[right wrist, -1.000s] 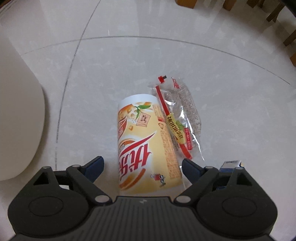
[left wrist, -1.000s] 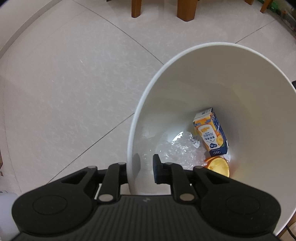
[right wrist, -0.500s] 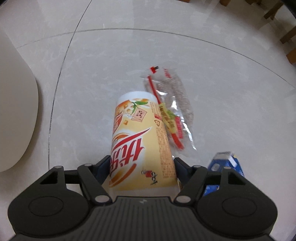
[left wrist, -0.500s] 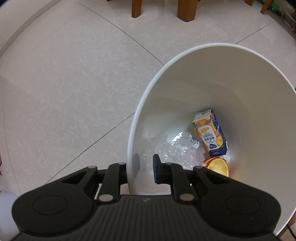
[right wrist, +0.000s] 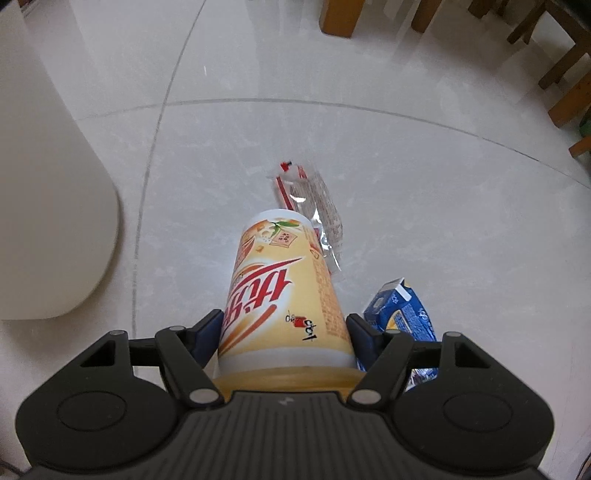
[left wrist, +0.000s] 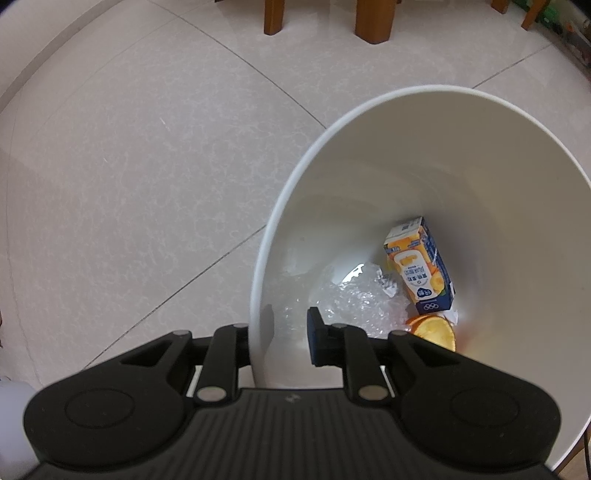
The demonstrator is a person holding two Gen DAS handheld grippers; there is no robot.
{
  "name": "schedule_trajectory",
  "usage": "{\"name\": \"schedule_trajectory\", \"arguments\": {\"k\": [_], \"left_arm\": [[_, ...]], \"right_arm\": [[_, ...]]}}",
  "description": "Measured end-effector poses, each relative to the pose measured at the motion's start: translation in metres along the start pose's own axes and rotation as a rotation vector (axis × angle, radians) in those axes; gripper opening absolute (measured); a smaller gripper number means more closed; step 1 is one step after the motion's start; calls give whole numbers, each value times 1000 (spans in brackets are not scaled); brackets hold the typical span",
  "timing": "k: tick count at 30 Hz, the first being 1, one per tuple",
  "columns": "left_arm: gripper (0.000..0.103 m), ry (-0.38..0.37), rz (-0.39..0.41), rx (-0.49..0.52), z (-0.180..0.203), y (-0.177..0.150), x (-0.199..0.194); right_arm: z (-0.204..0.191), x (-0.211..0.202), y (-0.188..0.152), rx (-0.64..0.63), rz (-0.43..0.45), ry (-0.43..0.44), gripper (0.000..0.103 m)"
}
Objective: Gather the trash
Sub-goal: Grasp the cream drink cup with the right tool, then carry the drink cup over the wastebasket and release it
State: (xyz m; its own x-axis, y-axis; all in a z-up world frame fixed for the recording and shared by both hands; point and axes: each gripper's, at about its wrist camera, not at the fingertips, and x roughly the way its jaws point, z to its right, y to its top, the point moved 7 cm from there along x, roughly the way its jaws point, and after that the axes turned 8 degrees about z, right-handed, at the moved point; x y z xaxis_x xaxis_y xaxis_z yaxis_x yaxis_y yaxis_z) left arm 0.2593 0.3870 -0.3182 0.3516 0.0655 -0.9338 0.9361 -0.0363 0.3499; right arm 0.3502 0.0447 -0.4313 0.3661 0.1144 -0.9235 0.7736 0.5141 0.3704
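In the left wrist view my left gripper (left wrist: 280, 339) is shut on the near rim of a white trash bin (left wrist: 498, 155), one finger outside and one inside. At the bin's bottom lie an orange juice carton (left wrist: 419, 267), crumpled clear plastic (left wrist: 354, 302) and an orange piece (left wrist: 434, 330). In the right wrist view my right gripper (right wrist: 284, 332) is shut on a yellow paper cup (right wrist: 280, 288), lifted off the floor. A clear wrapper with red stripes (right wrist: 314, 206) lies beyond it and a blue carton (right wrist: 402, 314) at the right. The bin's outer wall (right wrist: 48, 206) shows at left.
Pale tiled floor (left wrist: 129, 184) surrounds the bin. Wooden furniture legs (left wrist: 373, 18) stand at the far side in the left wrist view. In the right wrist view, wooden legs (right wrist: 338, 16) and chair legs (right wrist: 565, 74) stand at the top right.
My right gripper moved in around the yellow cup, shut on it and lifted it off the floor. The left gripper and the bin have hardly moved.
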Motion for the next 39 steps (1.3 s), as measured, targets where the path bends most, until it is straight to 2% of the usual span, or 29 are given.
{"name": "schedule_trajectory", "arguments": {"k": [8,12,17,21,25,29,33,39], "left_arm": [[17,-10,1,-12,-1,1,0],[17,-18,3,-15,0,0,-1],[17,-20,6,-9,0,0,-1],[17,-26,5,-13,0,-1,-1],[17,-28,3,-15,-1,-1,0],[17,-32,4,-15,-1,-1,-1],[17,-28,-1,-9,-1,-1,0],[17,-18,-26,8,1,-2,4]], "right_arm": [[-10,-114,33,-31,116,44,76],[-35,-174,64,-90,201,100,76],[-82,-220,95,-181,275,180,76],[-119,-228,108,-227,292,250,76],[-151,-214,121,-264,294,307,76],[-179,-205,118,-328,287,311,78],[-179,-208,111,-338,300,307,85],[-147,-214,105,-244,334,293,91]]}}
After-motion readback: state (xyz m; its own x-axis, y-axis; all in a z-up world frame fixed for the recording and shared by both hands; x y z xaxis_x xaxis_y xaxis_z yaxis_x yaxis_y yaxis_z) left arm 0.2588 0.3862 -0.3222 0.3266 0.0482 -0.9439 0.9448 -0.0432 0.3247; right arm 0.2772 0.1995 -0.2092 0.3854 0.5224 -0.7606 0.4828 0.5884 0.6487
